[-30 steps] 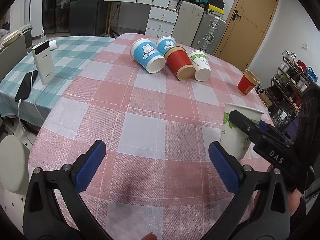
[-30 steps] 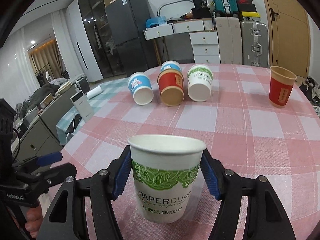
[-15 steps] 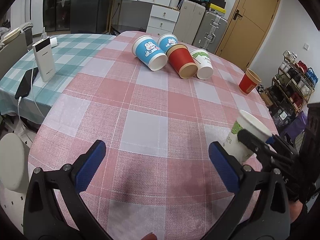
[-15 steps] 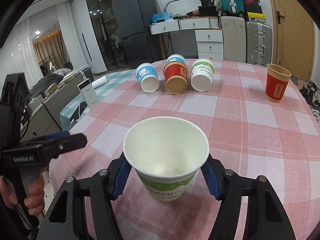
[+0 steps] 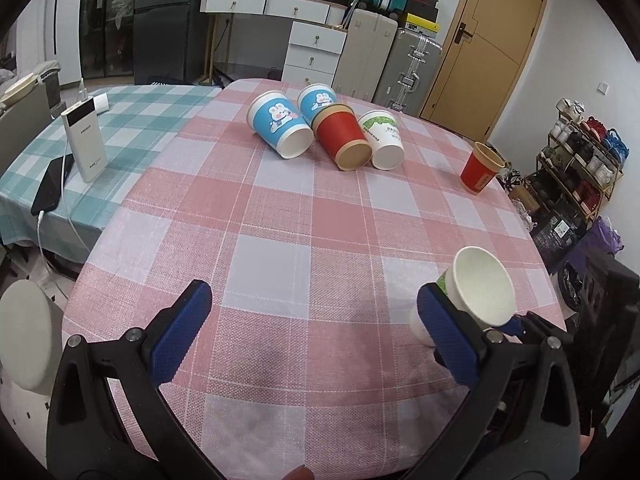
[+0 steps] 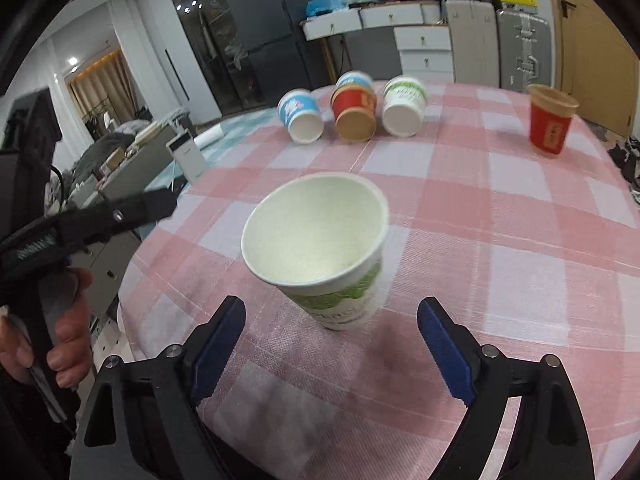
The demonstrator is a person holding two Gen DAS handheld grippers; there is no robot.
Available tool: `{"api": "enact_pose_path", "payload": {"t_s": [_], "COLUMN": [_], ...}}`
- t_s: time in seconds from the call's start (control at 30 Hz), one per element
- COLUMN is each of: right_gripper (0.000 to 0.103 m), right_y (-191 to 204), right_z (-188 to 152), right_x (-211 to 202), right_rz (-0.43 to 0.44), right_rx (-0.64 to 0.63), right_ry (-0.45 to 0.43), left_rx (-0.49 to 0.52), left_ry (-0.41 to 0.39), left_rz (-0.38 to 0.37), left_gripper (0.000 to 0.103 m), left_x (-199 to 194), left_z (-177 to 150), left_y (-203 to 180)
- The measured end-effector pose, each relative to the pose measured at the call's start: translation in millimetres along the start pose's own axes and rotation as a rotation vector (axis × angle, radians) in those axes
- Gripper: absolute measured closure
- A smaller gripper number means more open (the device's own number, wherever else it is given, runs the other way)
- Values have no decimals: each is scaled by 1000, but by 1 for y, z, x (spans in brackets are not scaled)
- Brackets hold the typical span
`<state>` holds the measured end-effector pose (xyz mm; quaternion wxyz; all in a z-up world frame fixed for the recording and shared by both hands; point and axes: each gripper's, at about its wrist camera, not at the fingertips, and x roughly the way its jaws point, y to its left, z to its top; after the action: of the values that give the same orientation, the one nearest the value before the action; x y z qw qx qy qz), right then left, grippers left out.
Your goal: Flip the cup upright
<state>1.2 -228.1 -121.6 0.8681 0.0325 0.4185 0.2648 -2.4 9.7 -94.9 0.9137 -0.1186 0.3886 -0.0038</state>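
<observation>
The right tool (image 6: 330, 344) now stands wide open with nothing between its blue pads (image 6: 218, 342), whereas half a second ago those pads were pressed against the sides of the white paper cup with the green leaf band (image 6: 320, 246); the cup has been let go and sits just ahead of the tool's fingertips, mouth up, on the pink checked surface (image 6: 500, 240). In the blurred right wrist view it looks a little tilted, so I cannot tell whether it has fully settled on its base, but I judge this cup to be righted and the release done. The left tool (image 5: 316, 336) is spread equally wide, holds nothing and touches nothing; from its view the released cup appears just beyond its right pad, partly hidden behind it. Well ahead of both tools, across the surface, four cups lie on their sides in a tight cluster: two blue rabbit cups (image 5: 280, 126), a red cup with a tan rim (image 5: 342, 140) and a white cup with green print (image 5: 384, 140), their mouths facing the tools. Far to the right of the right tool a red cup (image 6: 552, 120) already stands upright. By my reading two cups are done and the fallen four remain, so the next reach goes forward to that cluster.
</observation>
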Motion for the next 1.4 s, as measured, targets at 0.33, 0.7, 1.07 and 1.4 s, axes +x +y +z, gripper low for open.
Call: {"api": "enact_pose_path", "payload": {"t_s": [0.33, 0.7, 1.07, 1.4], "right_gripper": [1, 0, 0, 0], "right_y": [-1, 12, 21, 22], "right_z": [11, 9, 5, 5], "right_x": [-88, -123, -124, -125], "right_rz": [-23, -10, -18, -23], "right_rx": [51, 12, -9, -3], "right_ry": [-243, -293, -306, -308], "left_rx": [139, 196, 167, 171], "left_ry": [-34, -128, -159, -148], "left_rz": [-19, -7, 5, 17], "left_gripper": [0, 0, 0, 0], "left_x": [-25, -62, -81, -81], "left_z": [1, -2, -6, -5], "left_y": [-51, -92, -89, -85]}}
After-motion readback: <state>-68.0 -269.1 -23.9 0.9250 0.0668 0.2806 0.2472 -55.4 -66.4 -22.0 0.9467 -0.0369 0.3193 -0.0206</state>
